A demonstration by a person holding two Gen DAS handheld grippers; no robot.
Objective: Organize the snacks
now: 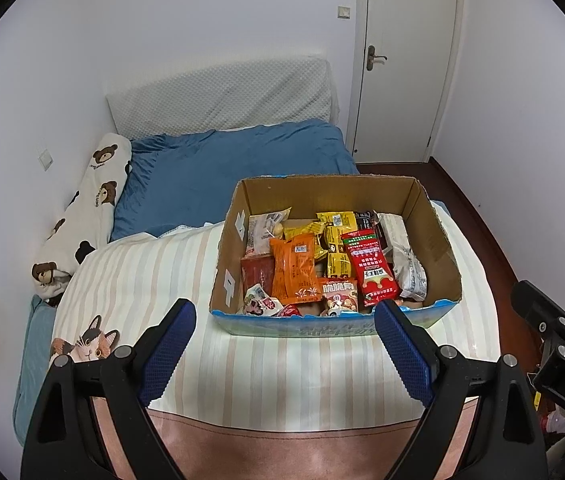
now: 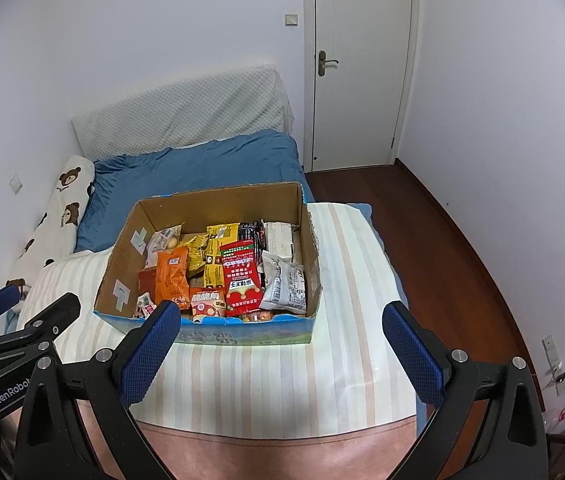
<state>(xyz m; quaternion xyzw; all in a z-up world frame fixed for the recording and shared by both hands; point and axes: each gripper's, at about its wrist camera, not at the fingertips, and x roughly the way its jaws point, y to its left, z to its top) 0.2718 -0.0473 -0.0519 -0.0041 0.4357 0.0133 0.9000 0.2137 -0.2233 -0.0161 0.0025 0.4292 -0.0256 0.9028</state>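
**Both grippers spread wide above the near end of the bed, snack box ahead**

The box (image 1: pixel 436 240) of snacks stands on the striped sheet (image 1: pixel 242 368) toward the bed's right edge, its open top facing up. The packets lie jumbled inside: an orange packet (image 1: pixel 296 270) left of centre, a yellow packet (image 1: pixel 336 248) behind it, a red packet (image 1: pixel 368 272) to the right, and a white packet (image 1: pixel 406 264) against the right wall. More small packets crowd the near wall.

The left gripper (image 1: pixel 284 322) hangs over the sheet just short of the box's near wall, its jaws spread wide and holding nothing. The right gripper (image 2: pixel 282 326) sits at much the same spot, jaws also wide and empty; its left finger overlaps the box's near-left corner in the right wrist view.

Beyond the box lies a blue blanket (image 1: pixel 222 176). A bear-print pillow (image 1: pixel 86 216) runs along the bed's left edge, and a white door (image 2: pixel 358 64) stands at the far right
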